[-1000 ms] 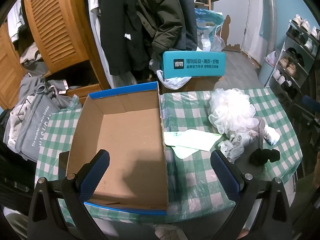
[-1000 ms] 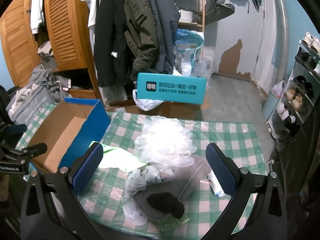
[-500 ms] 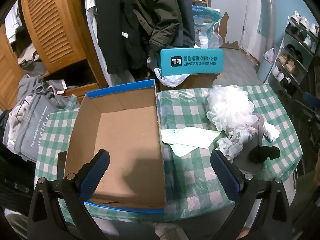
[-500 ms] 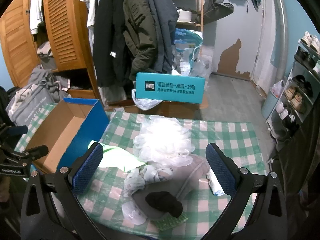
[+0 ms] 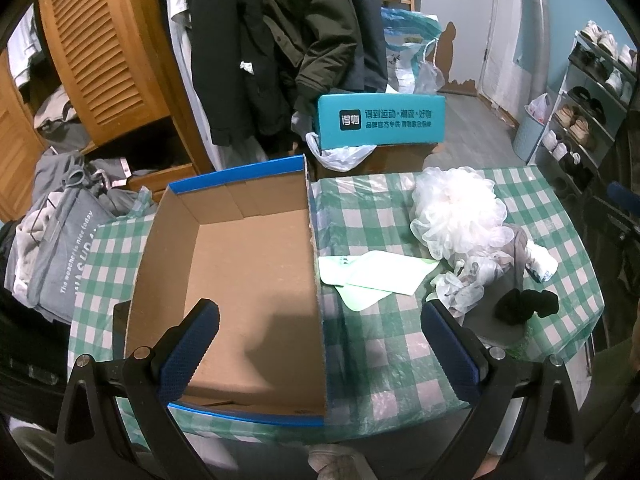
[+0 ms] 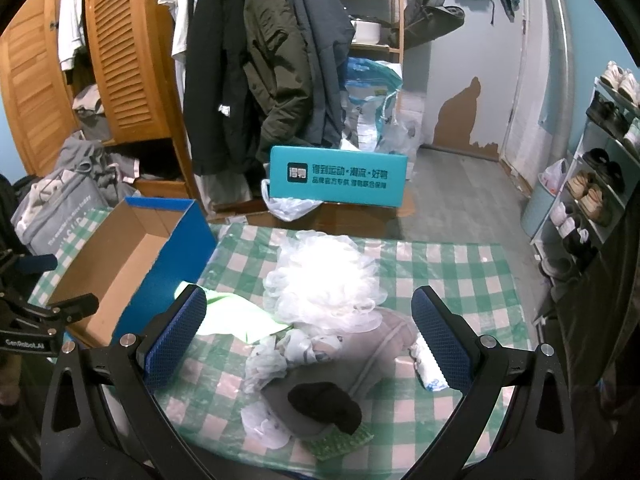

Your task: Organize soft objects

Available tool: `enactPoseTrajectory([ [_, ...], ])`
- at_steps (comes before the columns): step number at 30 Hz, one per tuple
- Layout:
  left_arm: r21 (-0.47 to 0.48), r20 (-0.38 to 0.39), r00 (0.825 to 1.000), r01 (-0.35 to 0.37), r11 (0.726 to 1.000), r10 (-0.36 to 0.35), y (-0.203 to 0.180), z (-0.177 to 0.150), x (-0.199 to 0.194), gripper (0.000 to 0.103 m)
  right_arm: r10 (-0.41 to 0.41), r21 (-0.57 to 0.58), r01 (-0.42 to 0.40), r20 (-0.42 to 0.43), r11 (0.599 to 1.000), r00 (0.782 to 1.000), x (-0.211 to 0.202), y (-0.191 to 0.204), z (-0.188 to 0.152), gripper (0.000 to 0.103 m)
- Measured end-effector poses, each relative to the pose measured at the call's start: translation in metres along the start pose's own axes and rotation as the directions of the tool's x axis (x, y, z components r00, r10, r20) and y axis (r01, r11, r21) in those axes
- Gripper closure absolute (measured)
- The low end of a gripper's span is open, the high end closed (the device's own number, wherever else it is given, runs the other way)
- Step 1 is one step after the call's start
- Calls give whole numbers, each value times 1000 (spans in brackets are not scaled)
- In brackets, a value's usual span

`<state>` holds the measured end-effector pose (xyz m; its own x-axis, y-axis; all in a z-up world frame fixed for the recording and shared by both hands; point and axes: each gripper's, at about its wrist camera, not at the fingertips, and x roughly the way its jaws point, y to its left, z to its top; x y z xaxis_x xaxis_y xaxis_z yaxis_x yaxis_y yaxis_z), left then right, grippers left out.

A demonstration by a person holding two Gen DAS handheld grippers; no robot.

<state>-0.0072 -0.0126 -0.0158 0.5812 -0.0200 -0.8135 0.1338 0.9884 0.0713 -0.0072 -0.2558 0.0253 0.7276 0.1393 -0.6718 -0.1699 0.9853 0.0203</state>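
Note:
An empty cardboard box with blue sides [image 5: 248, 280] [image 6: 132, 264] sits on the left of the checked table [image 5: 384, 344]. To its right lie a pale green cloth [image 5: 376, 276] [image 6: 232, 316], a white mesh bath puff [image 5: 456, 212] [image 6: 320, 284], crumpled plastic bags [image 6: 276, 356], a grey cap [image 6: 340, 364], a black sock [image 5: 524, 308] [image 6: 324, 400], a green sponge [image 6: 340, 440] and a small white roll [image 6: 428, 368]. My left gripper [image 5: 320, 344] hovers open over the box's near end. My right gripper [image 6: 308, 340] hangs open above the pile, holding nothing.
A teal shoebox [image 5: 380, 120] [image 6: 336, 176] stands just beyond the table's far edge, with hanging coats [image 6: 260, 60] and a wooden wardrobe [image 6: 120, 52] behind it. A grey bag of clothes [image 5: 56, 248] lies at the left. A shoe rack [image 6: 600, 176] lines the right wall.
The left gripper has drifted slightly, so the box and table sit a little lower and closer in its view. The right view has barely shifted. Both grippers stay open.

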Motion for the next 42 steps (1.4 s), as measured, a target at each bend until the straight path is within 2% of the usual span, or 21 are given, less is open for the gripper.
enactPoseTrajectory([
  [26,4,-1,1000,5,1000,-5,-5,-4,-4,1,0,2,0,1,1000,1000,-2,-7,-2,2],
  [28,10,-2,1000,4,1000,-4,-10,-8,-6,1,-1,2,1,0,1000,1000,-1,2,-2,2],
  [31,13,-5,1000,9,1000,-9,-14,-10,-7,1,-4,6,4,-3,1000,1000,0,-10,-7,2],
  [38,35,-31,999,30,999,-29,-25,13,1,1,-23,10,23,-7,1000,1000,-3,-30,-7,2],
  [42,46,-49,998,35,998,-33,-32,19,10,1,-53,7,53,-6,999,999,-2,-27,-8,2],
])
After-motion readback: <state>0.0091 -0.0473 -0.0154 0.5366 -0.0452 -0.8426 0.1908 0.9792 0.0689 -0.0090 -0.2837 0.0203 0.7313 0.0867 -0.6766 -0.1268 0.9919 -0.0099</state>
